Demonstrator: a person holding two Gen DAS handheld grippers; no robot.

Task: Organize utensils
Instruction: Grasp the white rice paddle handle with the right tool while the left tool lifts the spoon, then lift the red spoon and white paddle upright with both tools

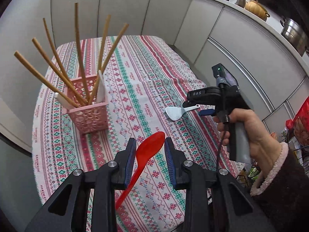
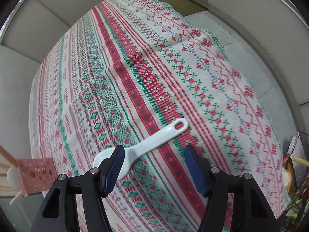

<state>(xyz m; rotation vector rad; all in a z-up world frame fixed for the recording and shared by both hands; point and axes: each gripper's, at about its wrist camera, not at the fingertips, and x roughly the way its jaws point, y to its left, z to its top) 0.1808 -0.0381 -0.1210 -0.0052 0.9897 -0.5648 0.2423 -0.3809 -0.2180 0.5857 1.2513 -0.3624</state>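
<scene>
Lying between the spread fingers of the left claw, the red plastic spoon rested on the patterned red, green and white tablecloth covering the desk, its bowl pointing forward past the fingertips. Ahead and to that claw's left stood the pink perforated plastic basket holding wooden chopsticks. The right claw, also apart, hung over the white plastic rice paddle, whose looped handle reached forward between the fingers.
</scene>
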